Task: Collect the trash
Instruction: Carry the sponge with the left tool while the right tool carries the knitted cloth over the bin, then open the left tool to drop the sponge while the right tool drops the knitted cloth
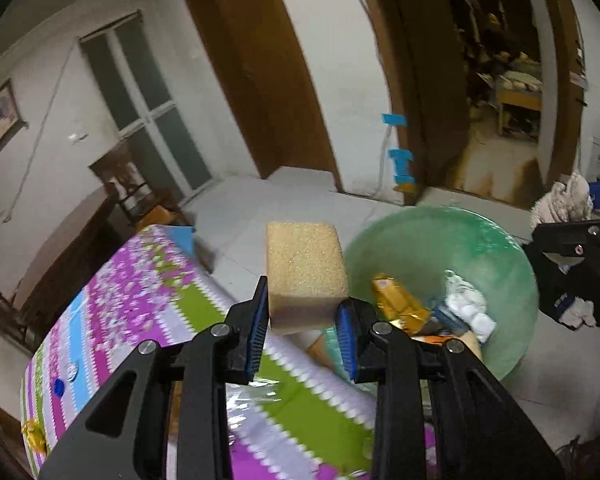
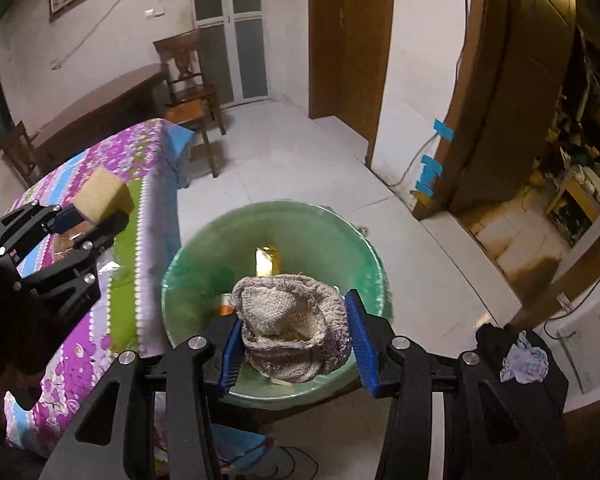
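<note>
Sponge (image 1: 306, 276) pinched in left gripper (image 1: 303, 330) above flowered tablecloth (image 1: 132, 300) edge. Cloth (image 2: 294, 330) clamped in right gripper (image 2: 296, 344) over green basin (image 2: 340, 240) holding gold wrapper (image 2: 268, 262), on floor (image 2: 308, 160).

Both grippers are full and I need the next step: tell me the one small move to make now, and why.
Probably open the right gripper and let the cloth fall. It is clamped on the bunched cloth right above the green basin, which already holds a gold wrapper and other scraps. The left gripper, holding the sponge, looks to be at the table's edge, not yet over the basin.
</note>
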### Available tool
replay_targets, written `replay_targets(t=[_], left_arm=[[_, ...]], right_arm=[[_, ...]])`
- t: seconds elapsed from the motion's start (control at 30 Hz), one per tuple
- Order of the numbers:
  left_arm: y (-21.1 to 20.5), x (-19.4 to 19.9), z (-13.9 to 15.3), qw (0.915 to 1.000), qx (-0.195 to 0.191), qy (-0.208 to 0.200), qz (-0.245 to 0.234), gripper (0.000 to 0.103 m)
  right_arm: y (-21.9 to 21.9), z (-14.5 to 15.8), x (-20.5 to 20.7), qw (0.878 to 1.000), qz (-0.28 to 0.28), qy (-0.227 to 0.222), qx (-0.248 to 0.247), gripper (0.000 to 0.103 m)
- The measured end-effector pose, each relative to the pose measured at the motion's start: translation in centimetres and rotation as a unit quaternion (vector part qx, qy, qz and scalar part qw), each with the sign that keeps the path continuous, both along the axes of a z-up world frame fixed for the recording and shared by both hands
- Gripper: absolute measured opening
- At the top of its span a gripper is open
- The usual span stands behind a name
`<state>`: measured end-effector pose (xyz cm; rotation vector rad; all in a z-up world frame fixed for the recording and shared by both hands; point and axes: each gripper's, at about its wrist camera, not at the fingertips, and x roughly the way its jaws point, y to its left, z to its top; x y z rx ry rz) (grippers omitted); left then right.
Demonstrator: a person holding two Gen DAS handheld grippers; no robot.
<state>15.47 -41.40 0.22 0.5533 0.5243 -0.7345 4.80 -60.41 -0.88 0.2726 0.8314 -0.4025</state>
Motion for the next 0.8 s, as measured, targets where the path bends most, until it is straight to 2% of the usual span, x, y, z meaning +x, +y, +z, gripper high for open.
replay_targets(t=[0.3,0.43,0.67,0.8], left_arm=[[-3.3,-0.1,-2.3,0.9982,0.033,0.036,-0.034,0.029],[-4.0,-0.3,-3.2,0.9974,0.046,0.040,-0.038,0.029],[-4.7,-0.3,-3.9,0.9964,0.056,0.049,-0.040,0.029],[-4.8,0.5,-4.2,0.9945,0.053,0.077,-0.047,0.029]], right_arm=[[-3.0,-2.7,1.1,0.999,-0.015,0.026,0.041,0.048],[-3.5,-3.6,1.4,0.998,-0.013,0.031,0.049,0.048],[-3.8,-4.2,2.2,0.998,-0.010,0.034,0.055,0.049],[-4.0,-4.4,2.9,0.998,-0.005,0.038,0.059,0.049]])
